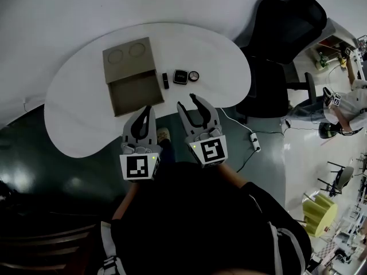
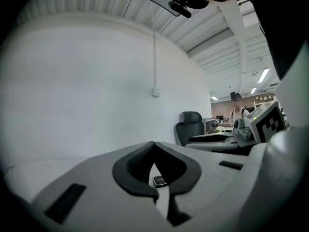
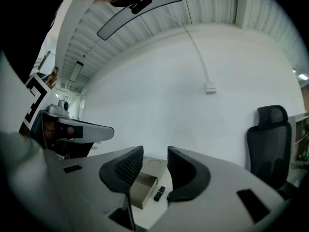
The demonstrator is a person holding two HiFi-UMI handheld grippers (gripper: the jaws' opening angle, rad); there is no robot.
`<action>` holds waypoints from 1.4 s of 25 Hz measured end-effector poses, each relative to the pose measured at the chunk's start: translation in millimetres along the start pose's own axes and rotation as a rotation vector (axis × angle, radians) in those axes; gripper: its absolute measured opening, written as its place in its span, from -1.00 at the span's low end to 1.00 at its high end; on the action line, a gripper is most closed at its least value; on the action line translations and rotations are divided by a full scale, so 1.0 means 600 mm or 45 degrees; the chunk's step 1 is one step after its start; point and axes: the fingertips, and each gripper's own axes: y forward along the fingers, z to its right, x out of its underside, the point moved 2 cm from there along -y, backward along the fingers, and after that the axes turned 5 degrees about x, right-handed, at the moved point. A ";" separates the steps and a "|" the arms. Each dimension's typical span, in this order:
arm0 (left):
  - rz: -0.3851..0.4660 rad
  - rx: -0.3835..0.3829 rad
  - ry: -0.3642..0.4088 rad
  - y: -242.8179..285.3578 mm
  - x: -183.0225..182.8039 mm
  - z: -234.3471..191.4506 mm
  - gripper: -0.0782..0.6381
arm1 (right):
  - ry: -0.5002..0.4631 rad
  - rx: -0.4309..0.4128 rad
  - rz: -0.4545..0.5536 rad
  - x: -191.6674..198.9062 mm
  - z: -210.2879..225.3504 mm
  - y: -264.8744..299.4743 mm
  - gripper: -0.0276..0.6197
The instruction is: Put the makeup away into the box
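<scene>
Your left gripper (image 1: 148, 109) is closed and empty; your right gripper (image 1: 187, 101) is slightly apart, also empty. The makeup (image 1: 180, 76), too small to make out, lies on the table (image 1: 69, 113) beside the open box (image 1: 131, 73), mostly hidden behind your jaws in the gripper views.

No word, brand or number is legible on the white table (image 1: 74, 113) or on anything along its edges. The only signs are black-and-white square code markers. One faces up from the cube (image 1: 138, 168) of the left gripper (image 1: 147, 109), and another from the cube (image 1: 211, 150) of the right gripper (image 1: 186, 100), both off the table's near edge. A third, smaller marker (image 1: 336, 99) shows beside a person (image 1: 351, 105) at the head view's far right. None carries readable characters.
</scene>
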 end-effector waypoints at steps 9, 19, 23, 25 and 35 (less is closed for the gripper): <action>-0.074 0.125 -0.044 0.084 0.020 -0.077 -0.76 | -0.003 0.074 -0.118 0.032 0.008 0.106 -0.40; -0.146 0.122 -0.077 0.136 0.043 -0.092 -0.76 | -0.057 -0.022 -0.127 0.085 0.029 0.167 -0.39; -0.180 0.113 -0.073 0.159 0.057 -0.094 -0.76 | -0.063 -0.080 -0.191 0.118 0.039 0.188 -0.39; -0.196 0.102 -0.085 0.171 0.066 -0.097 -0.76 | -0.056 -0.100 -0.222 0.141 0.041 0.198 -0.39; -0.357 0.102 -0.137 0.205 0.147 -0.105 -0.76 | -0.014 -0.162 -0.389 0.245 0.033 0.238 -0.39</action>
